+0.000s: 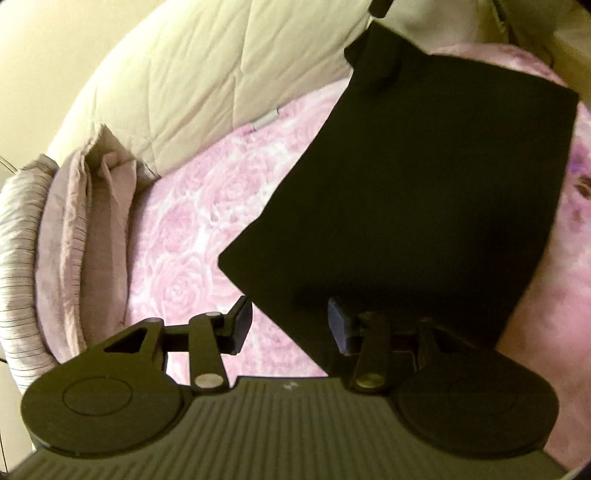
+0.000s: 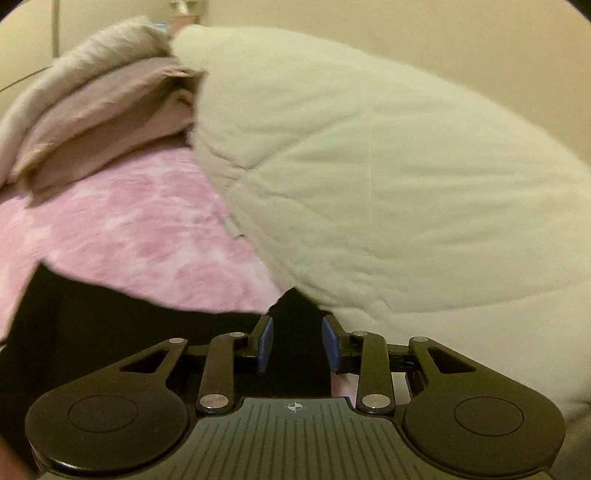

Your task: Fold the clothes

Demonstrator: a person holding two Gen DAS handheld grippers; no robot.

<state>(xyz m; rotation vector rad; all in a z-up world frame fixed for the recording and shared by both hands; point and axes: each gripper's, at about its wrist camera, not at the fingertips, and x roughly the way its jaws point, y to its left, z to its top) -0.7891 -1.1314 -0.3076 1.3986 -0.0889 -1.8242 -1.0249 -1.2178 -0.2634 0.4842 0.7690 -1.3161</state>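
Note:
A black garment (image 1: 424,206) lies flat, folded into a rough rectangle, on a pink rose-patterned bedspread (image 1: 192,236). My left gripper (image 1: 291,325) is open just above the garment's near corner, which lies between its fingers. In the right wrist view the black garment (image 2: 122,325) fills the lower left. My right gripper (image 2: 297,345) is open, with a black strip of the garment between its blue pads (image 2: 265,343), untouched by them. The right gripper shows as a dark shape at the top of the left wrist view (image 1: 380,7).
A cream quilted duvet (image 2: 388,184) is heaped along the far side of the bed, close to my right gripper. Folded mauve and grey striped bedding (image 1: 55,236) is stacked at the left end. A cream wall (image 2: 406,29) stands behind.

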